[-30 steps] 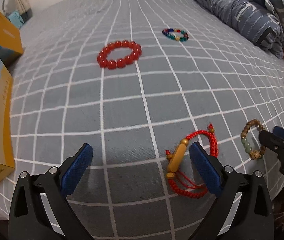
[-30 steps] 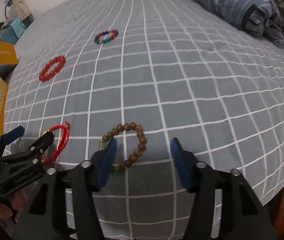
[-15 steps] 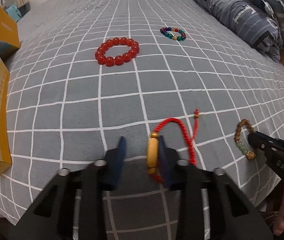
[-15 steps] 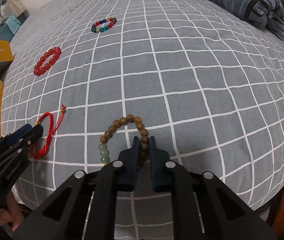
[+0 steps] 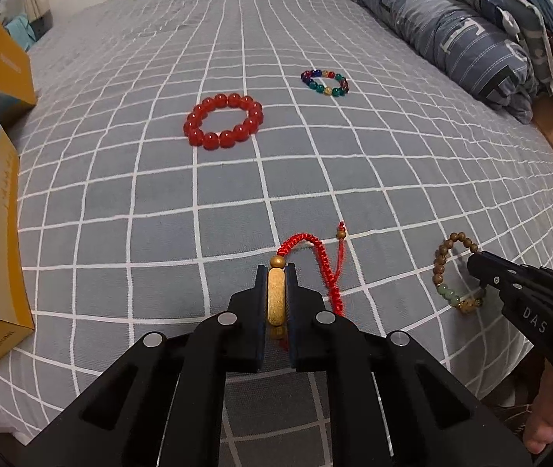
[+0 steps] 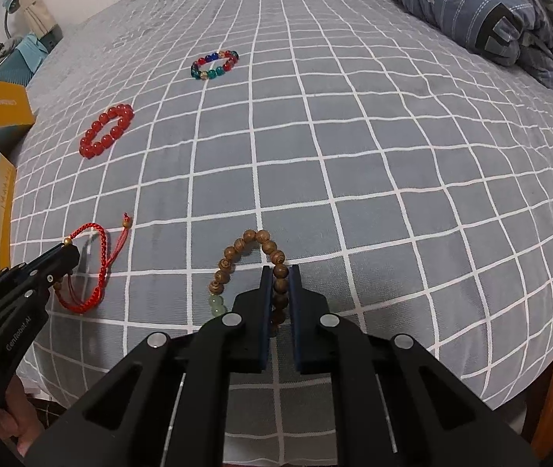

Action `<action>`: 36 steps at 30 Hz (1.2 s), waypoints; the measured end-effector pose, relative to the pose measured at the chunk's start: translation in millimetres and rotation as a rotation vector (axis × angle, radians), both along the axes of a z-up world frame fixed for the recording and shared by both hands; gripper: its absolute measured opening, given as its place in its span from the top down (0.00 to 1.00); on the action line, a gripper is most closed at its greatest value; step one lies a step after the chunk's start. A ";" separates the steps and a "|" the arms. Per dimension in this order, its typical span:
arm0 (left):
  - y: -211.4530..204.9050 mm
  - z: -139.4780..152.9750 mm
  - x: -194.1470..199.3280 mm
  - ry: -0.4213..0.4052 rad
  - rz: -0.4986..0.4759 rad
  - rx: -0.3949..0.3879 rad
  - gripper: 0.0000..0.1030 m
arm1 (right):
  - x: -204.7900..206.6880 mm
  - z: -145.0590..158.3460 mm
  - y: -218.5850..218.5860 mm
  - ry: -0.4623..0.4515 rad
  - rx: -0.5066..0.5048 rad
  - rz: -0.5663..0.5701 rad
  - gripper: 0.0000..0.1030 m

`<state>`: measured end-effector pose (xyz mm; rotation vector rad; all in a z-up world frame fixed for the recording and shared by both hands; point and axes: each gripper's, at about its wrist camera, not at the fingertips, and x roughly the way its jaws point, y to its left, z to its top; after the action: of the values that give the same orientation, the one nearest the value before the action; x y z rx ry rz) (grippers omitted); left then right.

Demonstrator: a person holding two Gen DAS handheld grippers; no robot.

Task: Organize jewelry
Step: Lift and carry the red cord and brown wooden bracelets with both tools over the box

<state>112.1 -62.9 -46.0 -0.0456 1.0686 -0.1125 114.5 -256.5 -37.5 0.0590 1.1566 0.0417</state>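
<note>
On the grey checked bedspread [image 5: 160, 202], the red braided cord bracelet with an oblong yellow bead [image 5: 276, 295] is clamped at that bead by the left gripper [image 5: 276, 295]; the rigid bead is judged the surest hold, the light cord being limp and trailing. Further right, the brown wooden bead bracelet with green stones [image 6: 253, 268] is pinched by the right gripper [image 6: 279, 295] across several beads; some slipping of the round beads may be expected.
</note>
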 end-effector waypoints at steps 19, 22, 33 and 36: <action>4.7 23.3 -6.9 -0.075 0.022 0.042 0.92 | -6.7 25.5 6.4 -0.098 0.000 0.016 0.93; 7.7 30.4 -7.5 -0.086 0.026 0.035 0.92 | -7.7 32.4 8.1 -0.126 -0.003 0.023 0.93; 14.4 55.1 -14.7 -0.139 0.039 0.069 0.92 | -10.2 55.7 14.2 -0.192 -0.011 0.034 0.93; 18.8 60.6 -15.1 -0.144 0.047 0.068 0.92 | -10.0 64.1 15.7 -0.212 -0.012 0.041 0.93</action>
<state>97.0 -44.2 14.6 -0.0013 0.9265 -0.0368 104.5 -240.8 26.6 0.0203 0.9462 0.0754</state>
